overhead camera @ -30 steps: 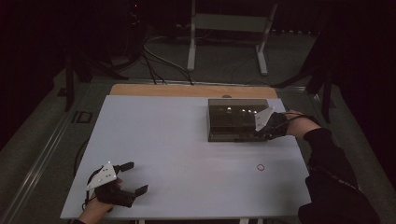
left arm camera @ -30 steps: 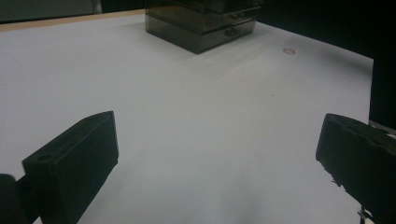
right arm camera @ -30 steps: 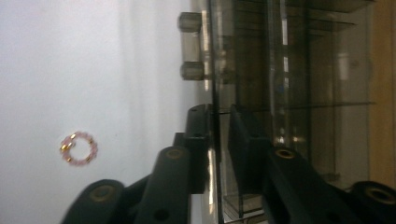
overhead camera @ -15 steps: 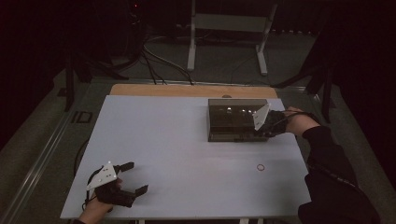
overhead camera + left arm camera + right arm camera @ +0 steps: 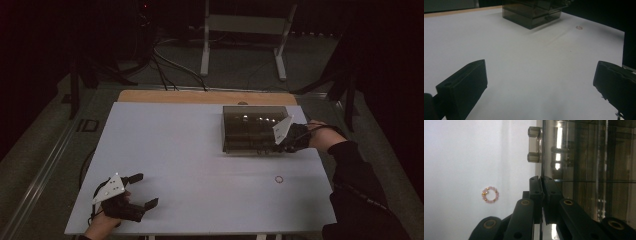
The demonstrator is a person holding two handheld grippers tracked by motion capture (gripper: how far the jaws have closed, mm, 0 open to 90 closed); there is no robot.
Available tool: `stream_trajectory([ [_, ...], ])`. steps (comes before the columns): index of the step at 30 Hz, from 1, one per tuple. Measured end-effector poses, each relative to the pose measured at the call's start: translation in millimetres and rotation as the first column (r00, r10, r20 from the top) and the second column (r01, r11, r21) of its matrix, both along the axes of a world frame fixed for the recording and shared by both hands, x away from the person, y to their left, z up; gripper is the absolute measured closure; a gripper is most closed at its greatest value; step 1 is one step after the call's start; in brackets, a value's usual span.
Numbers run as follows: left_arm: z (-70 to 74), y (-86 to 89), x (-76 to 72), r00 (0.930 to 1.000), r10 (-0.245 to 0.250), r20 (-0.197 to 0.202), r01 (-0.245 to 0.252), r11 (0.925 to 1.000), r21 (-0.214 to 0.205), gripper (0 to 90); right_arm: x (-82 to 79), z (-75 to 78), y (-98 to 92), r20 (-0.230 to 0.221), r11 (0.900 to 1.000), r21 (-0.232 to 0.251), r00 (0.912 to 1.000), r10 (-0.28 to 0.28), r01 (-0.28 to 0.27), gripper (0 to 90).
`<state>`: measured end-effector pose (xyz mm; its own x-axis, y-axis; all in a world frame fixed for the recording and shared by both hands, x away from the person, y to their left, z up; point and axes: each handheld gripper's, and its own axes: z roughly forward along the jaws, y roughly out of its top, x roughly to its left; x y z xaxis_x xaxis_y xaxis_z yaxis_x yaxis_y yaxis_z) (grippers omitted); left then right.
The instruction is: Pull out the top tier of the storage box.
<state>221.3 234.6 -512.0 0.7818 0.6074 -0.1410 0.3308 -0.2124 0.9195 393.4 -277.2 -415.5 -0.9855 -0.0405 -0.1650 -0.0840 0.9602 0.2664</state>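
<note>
On the far right part of the smooth white counter [image 5: 200, 165] sits a dark, see-through plastic box [image 5: 252, 127], rectangular, glossy and smoke-tinted. What lies inside it cannot be made out through the reflections. Your right gripper [image 5: 542, 197] has its black fingers pressed together, pinching a thin clear edge at the front of the box, just below a stubby see-through handle [image 5: 534, 144]. A small bracelet [image 5: 490, 194] of round pink beads with a few gold ones lies loose on the counter, near the box and apart from both grippers. Your left gripper [image 5: 139, 191] rests at the near left corner of the counter, its blocky matte fingers spread wide and holding nothing.
</note>
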Motion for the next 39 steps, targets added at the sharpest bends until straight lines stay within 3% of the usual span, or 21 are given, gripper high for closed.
stream_trajectory([
  [16, 0.1, -0.3, 0.1, 1.0000, 0.002, -0.002, -0.002, 1.0000, 0.001, 0.0, -17.6, -1.8, -5.5, 0.000, 0.9996, 0.023, 0.9998, 0.018, -0.018, 87.7],
  [39, 0.2, -0.5, 0.0, 1.0000, 0.002, -0.002, -0.002, 1.0000, 0.002, 0.0, -21.6, -5.1, -10.2, 0.013, 0.9971, 0.073, 0.9997, -0.023, 0.022, 85.6],
])
